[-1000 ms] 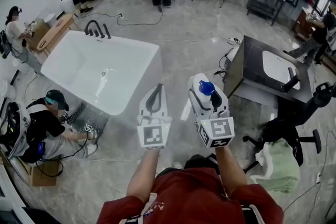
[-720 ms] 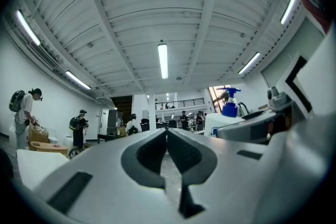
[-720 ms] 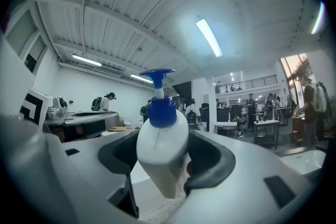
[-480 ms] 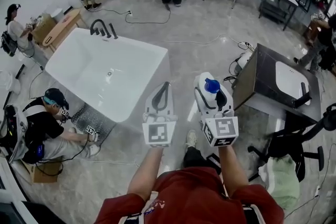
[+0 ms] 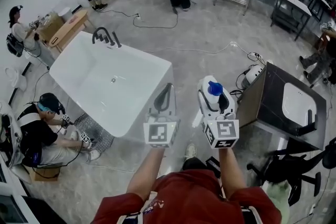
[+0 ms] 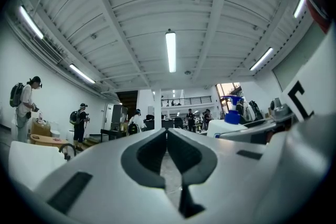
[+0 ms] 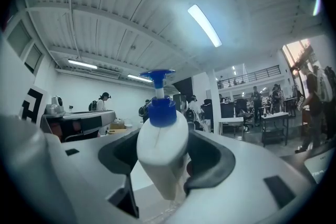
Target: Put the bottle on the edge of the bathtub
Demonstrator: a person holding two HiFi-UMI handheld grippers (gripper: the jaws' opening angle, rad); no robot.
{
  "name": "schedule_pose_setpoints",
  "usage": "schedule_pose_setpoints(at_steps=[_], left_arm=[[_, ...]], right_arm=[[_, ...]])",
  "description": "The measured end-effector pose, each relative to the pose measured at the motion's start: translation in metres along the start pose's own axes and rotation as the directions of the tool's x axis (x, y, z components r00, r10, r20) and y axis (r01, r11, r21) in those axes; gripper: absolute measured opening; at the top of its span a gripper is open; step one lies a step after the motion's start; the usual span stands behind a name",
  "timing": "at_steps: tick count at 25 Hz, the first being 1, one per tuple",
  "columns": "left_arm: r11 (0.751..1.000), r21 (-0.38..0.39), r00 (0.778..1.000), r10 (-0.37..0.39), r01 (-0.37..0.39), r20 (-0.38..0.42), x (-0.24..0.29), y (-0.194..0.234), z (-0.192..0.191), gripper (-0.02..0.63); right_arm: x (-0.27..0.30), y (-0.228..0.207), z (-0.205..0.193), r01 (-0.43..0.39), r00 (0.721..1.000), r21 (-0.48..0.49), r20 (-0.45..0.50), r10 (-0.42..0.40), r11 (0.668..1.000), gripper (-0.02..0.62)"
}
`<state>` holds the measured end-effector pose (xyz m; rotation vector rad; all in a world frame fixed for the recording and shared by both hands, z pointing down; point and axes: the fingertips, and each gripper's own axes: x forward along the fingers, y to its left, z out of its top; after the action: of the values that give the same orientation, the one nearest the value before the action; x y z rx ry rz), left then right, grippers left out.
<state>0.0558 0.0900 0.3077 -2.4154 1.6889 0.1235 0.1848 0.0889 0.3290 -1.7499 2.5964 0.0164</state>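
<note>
A white pump bottle with a blue top stands upright between the jaws of my right gripper, which is shut on it. In the right gripper view the white pump bottle fills the gap between the jaws. My left gripper is held beside it, shut with nothing in it; its jaws meet in the left gripper view. The white bathtub stands on the floor ahead and to the left, with a dark faucet on its far rim. Both grippers are short of the tub, above the floor.
A person in a cap crouches at the tub's near left corner. Two people stand beyond the tub. A dark vanity with a white sink is at the right, an office chair below it. Cables cross the floor.
The tub and the vanity have shifted down and nearer in the head view as I move forward. Both grippers keep their pose, the bottle still held.
</note>
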Motion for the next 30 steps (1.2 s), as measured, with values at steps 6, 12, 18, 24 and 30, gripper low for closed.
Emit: schedule_pose_setpoints(at_steps=[6,12,18,24,30], left_arm=[[1.0,-0.01,0.999,-0.005,0.005,-0.036,0.064,-0.004,-0.011,0.017],[1.0,-0.01,0.999,0.001,-0.001,-0.034,0.112,-0.004,-0.021,0.017],[0.999,0.011,0.997,0.045,-0.044,-0.056,0.149,0.008,-0.029,0.017],[0.998,-0.025,0.998,0.059,-0.059,-0.032,0.181,0.028,-0.031,0.017],[0.997,-0.046,0.998,0.064,-0.064,-0.018,0.219,0.056,-0.046,0.017]], right_arm=[[0.047,-0.05,-0.001,0.012,1.0,0.032,0.0,-0.012,0.999,0.276],[0.084,-0.088,-0.004,0.014,1.0,0.041,0.0,-0.014,0.999,0.276],[0.12,-0.113,0.005,-0.006,1.0,0.034,0.016,0.005,0.999,0.276],[0.162,-0.117,0.006,-0.026,0.999,0.038,0.027,0.025,0.999,0.276],[0.216,-0.117,-0.001,-0.045,0.999,0.02,0.019,0.044,0.999,0.275]])
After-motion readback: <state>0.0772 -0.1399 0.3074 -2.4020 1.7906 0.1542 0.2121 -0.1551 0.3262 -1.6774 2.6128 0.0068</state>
